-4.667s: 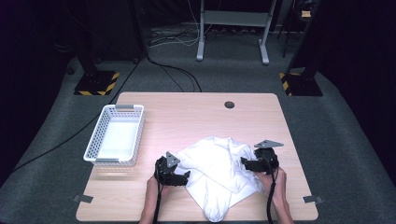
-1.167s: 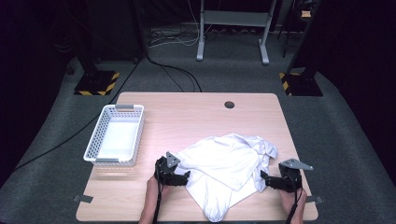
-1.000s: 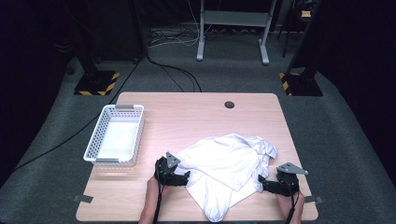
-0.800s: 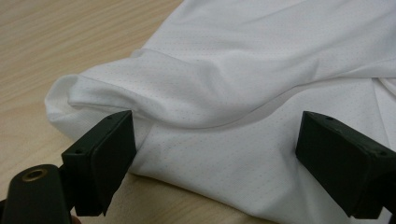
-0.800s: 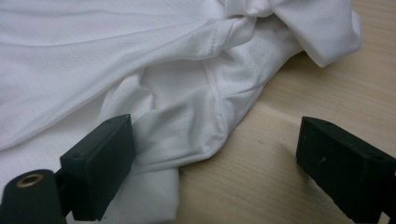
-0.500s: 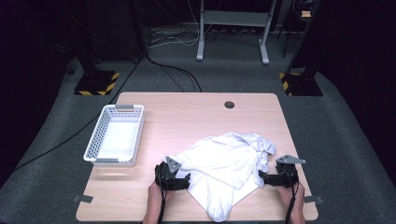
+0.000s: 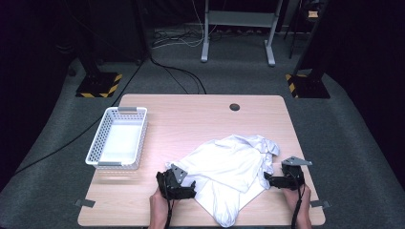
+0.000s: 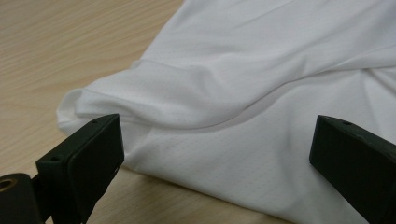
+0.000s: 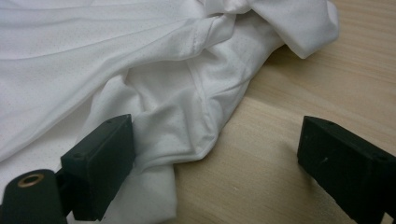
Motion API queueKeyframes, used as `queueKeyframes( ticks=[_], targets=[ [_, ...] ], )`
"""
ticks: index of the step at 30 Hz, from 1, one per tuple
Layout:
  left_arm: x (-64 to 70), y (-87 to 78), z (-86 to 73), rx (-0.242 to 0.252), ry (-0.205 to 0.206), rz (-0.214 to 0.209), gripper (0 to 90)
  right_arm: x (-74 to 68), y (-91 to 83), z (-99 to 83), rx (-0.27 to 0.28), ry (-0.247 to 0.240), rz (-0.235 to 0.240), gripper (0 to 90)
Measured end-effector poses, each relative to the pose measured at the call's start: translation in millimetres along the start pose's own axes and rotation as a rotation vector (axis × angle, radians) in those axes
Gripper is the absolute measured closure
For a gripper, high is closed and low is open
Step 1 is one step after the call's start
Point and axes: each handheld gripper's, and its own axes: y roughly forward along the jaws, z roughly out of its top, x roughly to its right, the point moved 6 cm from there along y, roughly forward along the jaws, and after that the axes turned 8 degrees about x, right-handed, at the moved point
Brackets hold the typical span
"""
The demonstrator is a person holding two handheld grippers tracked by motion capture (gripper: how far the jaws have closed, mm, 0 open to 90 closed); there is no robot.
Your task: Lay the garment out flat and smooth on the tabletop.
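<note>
L grip (image 7: 191, 183) open @ shirt (image 7: 229, 167) edge | R grip (image 7: 268, 180) open, beside

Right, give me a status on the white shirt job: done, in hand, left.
Done: nothing folded; the white shirt lies crumpled on the table. In hand: left gripper and right gripper sit at its two sides, jaws open, gripping nothing. Left: grasping, flattening, folding; the white basket holds nothing.

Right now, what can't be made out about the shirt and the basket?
- Shirt: its underside and folded-under parts are hidden by its own top layers, high view.
- Shirt's near end: cut off by the bottom edge, high view.
- Basket: whether its floor holds anything small is too tiny to tell.
</note>
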Motion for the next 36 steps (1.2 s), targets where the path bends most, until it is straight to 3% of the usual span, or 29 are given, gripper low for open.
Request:
queueKeyframes(
  ticks=[4, 7, 9, 11, 16, 18, 24, 28, 31, 36],
  targets=[
    [11.2, -4.7, 18.3, 0.022, 0.003, -0.082, 7.2, -0.2, -0.2, -0.2, 0.001, 0.003, -0.001, 10.3],
    [28.3, 0.3, 34.9, 0.012, 0.037, -0.182, 13.1, -0.2, -0.4, -0.3, 0.002, 0.004, -0.002, 10.4],
    [37.8, 8.8, 40.7, -0.005, 0.078, -0.193, 16.5, -0.2, -0.5, -0.3, 0.002, 0.005, -0.002, 10.5],
    [44.8, 19.7, 43.3, -0.041, 0.083, -0.220, 24.5, -0.1, -0.5, -0.3, 0.003, 0.004, -0.002, 10.6],
    [52.7, 37.2, 42.5, -0.110, 0.117, -0.212, 45.6, -0.1, -0.6, -0.4, 0.004, 0.005, -0.002, 10.7],
    [52.8, 39.6, 40.8, -0.118, 0.098, -0.227, 56.4, -0.1, -0.6, -0.4, 0.004, 0.005, -0.002, 10.8],
    [42.6, 37.6, 45.9, -0.074, 0.065, -0.219, 87.2, 0.4, -0.7, -0.3, 0.006, 0.008, -0.003, 11.0],
    [35.6, 36.1, 46.0, -0.070, 0.074, -0.209, 89.0, 0.6, -0.9, -0.3, 0.007, 0.012, -0.005, 11.2],
    [26.0, 33.2, 47.1, -0.061, 0.057, -0.194, 89.2, 1.0, -0.9, -0.2, 0.009, 0.015, -0.006, 11.3],
    [-3.3, 16.2, 56.5, -0.015, 0.008, -0.141, 89.2, 1.2, -1.0, -0.2, 0.009, 0.016, -0.007, 11.5]
  ],
)
